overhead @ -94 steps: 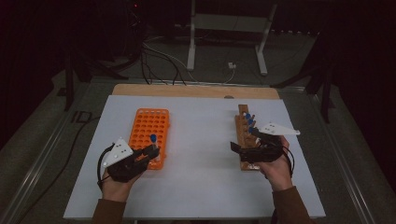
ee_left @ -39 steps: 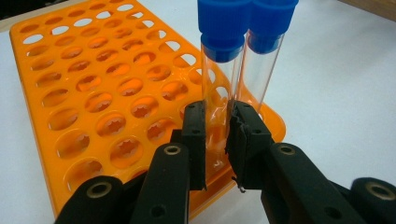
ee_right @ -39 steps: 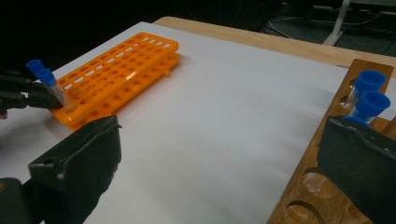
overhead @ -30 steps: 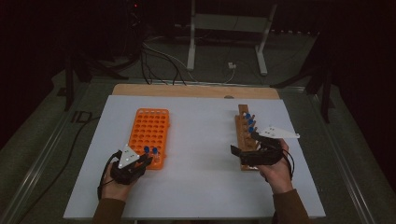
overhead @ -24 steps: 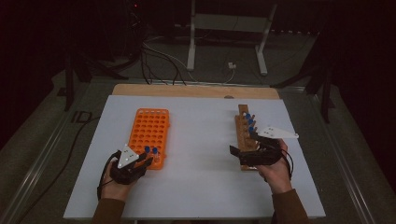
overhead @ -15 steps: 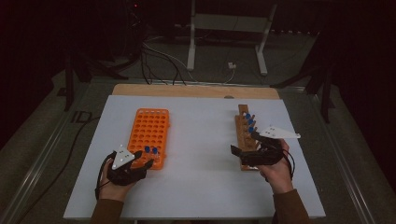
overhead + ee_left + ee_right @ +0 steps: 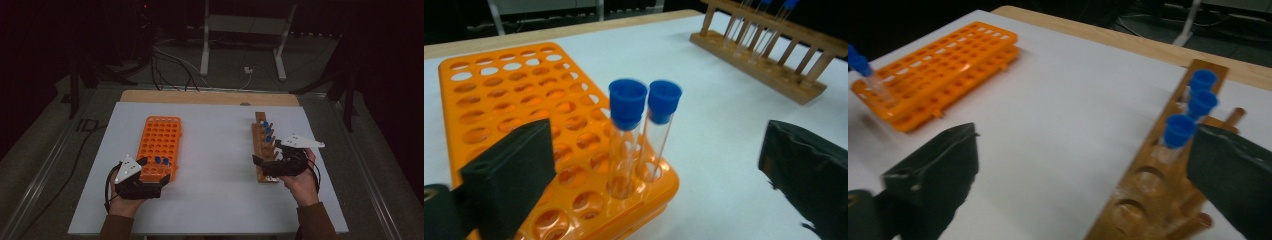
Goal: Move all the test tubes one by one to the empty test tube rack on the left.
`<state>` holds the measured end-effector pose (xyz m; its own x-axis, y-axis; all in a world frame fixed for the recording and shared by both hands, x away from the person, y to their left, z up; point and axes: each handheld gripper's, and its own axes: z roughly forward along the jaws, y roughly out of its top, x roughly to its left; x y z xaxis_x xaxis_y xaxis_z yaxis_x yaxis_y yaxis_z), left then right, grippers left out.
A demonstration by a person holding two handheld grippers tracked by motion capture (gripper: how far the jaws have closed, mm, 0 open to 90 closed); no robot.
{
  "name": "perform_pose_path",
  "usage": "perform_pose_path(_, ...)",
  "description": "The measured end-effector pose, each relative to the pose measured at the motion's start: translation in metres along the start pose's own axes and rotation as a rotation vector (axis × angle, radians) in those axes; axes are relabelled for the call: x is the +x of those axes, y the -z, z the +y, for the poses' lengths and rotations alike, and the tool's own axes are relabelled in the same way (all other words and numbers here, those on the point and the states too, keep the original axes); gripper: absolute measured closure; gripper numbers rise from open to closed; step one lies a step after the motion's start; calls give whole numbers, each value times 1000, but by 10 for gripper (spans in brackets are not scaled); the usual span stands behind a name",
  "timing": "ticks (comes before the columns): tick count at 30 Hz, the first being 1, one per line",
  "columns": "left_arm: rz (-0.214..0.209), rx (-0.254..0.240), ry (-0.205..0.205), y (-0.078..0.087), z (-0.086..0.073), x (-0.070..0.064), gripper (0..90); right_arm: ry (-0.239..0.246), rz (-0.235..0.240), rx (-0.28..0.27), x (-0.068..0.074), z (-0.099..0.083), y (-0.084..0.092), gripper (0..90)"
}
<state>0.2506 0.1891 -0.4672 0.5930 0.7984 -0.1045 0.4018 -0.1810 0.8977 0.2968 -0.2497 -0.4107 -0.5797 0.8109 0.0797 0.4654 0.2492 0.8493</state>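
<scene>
left gripper view: tubes between open jaws

Lab (test-tube racks, dark rm)

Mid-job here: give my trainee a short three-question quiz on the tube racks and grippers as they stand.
1. How many blue-capped clear tubes stand in the orange plastic grid rack?
2. True or false: the left gripper is clamped on a tube.
3. Which rack lies by the right gripper: A the orange one, B the brown wooden rack?

Key: 1. Two, side by side at a near corner. 2. False: its fingers have just been opening and stand apart from both tubes. 3. B; three capped tubes remain there.
</scene>
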Motion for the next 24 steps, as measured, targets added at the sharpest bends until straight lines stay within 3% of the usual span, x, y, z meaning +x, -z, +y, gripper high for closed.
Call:
perform_pose_path(5, 2, -12, 6, -1, 1, -3, 11, 10, -69, -10, -10, -3, -2, 71)
perform_pose_path(10, -3, -20, 16, -1, 1, -4, 11, -9, -97, 20, -22, -8, -14, 167)
perform_pose_path(16, -8, -16, 19, -2, 1, -5, 11, -24, -123, 37, -33, -11, -26, 422)
perform_pose_path(21, -8, -17, 20, -2, 1, -5, 11, -36, -150, 53, -38, -14, -37, 550)
perform_pose_path(24, -6, -17, 18, -2, 1, -5, 11, -16, -162, 62, -39, -15, -44, 643)
